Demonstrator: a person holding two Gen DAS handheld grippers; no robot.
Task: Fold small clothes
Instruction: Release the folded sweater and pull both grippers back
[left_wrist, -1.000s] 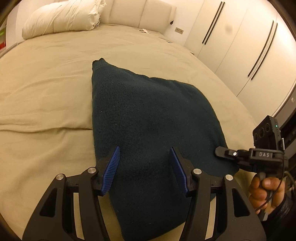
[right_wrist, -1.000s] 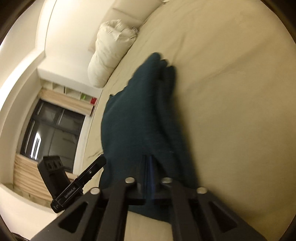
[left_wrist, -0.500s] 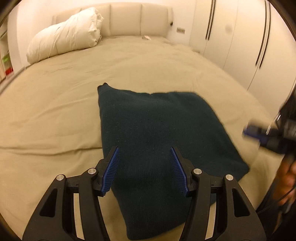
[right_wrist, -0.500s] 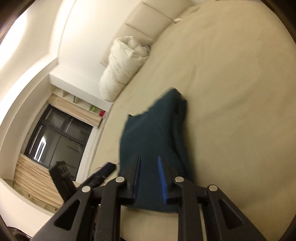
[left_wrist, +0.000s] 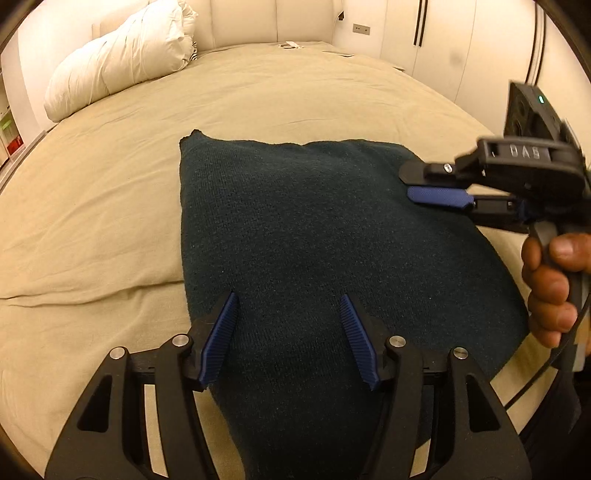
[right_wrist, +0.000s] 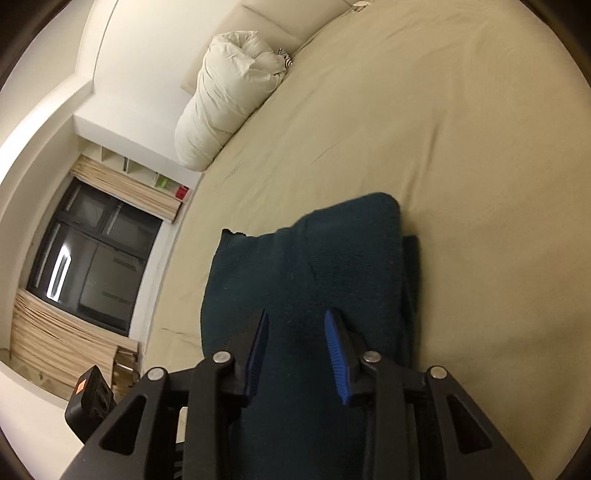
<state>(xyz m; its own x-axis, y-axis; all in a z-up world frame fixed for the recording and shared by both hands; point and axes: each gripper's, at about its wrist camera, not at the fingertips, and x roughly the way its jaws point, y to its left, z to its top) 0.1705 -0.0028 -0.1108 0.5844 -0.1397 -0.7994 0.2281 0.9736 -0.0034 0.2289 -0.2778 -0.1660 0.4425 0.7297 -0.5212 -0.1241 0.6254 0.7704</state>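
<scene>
A dark teal knit garment (left_wrist: 295, 221) lies folded flat on the beige bed (left_wrist: 110, 184). My left gripper (left_wrist: 288, 295) hovers over its near end, open, its jaws opening a little with no cloth pinched. A hand (left_wrist: 550, 288) holds my right gripper (left_wrist: 406, 183) over the garment's far right edge. In the right wrist view the right gripper (right_wrist: 296, 312) sits above the folded garment (right_wrist: 351, 240). Its jaws are opening and the blue pads press on nothing. A folded layer shows along the garment's right side.
A rolled white duvet (left_wrist: 122, 62) lies at the head of the bed by the padded headboard. White wardrobe doors (left_wrist: 461, 37) stand along the right. A dark window (right_wrist: 92, 251) with blinds is beyond the bed's left side. Bare sheet (right_wrist: 443, 129) surrounds the garment.
My right gripper, shut on the garment's edge a second ago, has let go and drawn back with its jaws parting. The garment now lies flat. The left gripper shifted slightly.
</scene>
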